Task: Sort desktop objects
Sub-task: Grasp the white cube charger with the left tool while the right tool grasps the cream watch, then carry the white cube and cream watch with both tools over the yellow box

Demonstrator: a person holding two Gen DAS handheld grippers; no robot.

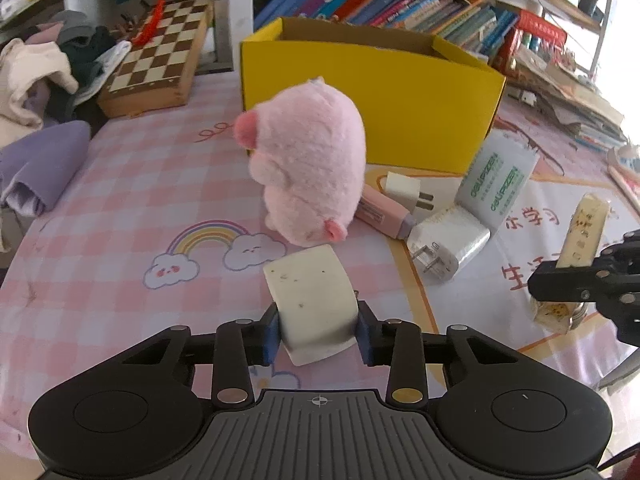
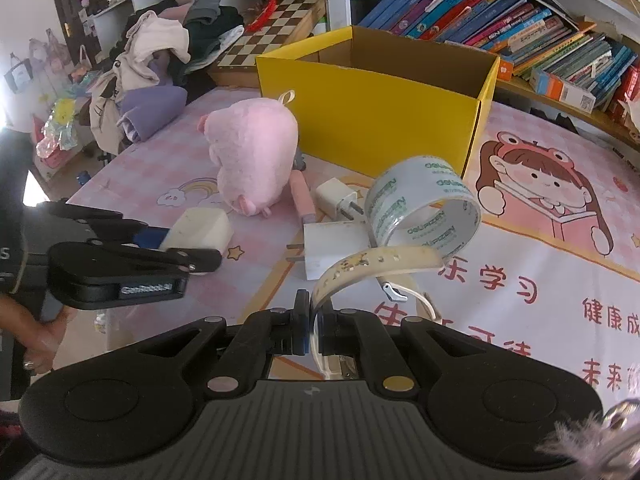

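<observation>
While both hands are loaded, the scene is reading like this:

Left gripper (image 1: 318, 330): its jaws are pinching the white block (image 1: 312, 300) by its two sides, blue pads flat on it; the block is sitting low over the counter (image 1: 100, 208), and whether its underside is touching I cannot tell.

Right gripper (image 2: 314, 330): its jaws are pressed together on the cream strap (image 2: 376, 262), which is arching up and forward past the pads; the buckle end is hanging near the counter.

Box (image 2: 368, 120): yellow, open-topped, standing behind everything, seemingly empty, and probably the sorting target.

Waiting: the pig (image 1: 308, 160) is sitting in front of the box; the pink pen (image 1: 384, 212), small plug (image 1: 404, 188), charger (image 1: 448, 244) and tape (image 1: 496, 178) are lying clustered to its right.

Lift: both hands should be rising straight up before travelling, so the block is clearing the pig and the strap's loose end is not dragging the charger or tape.

Carry: the block is being held near its rear end, so keeping it level is guarding against it pivoting.

Drop: each gripper should be passing well over the box wall before letting go, one after the other to avoid the hands crowding.
</observation>
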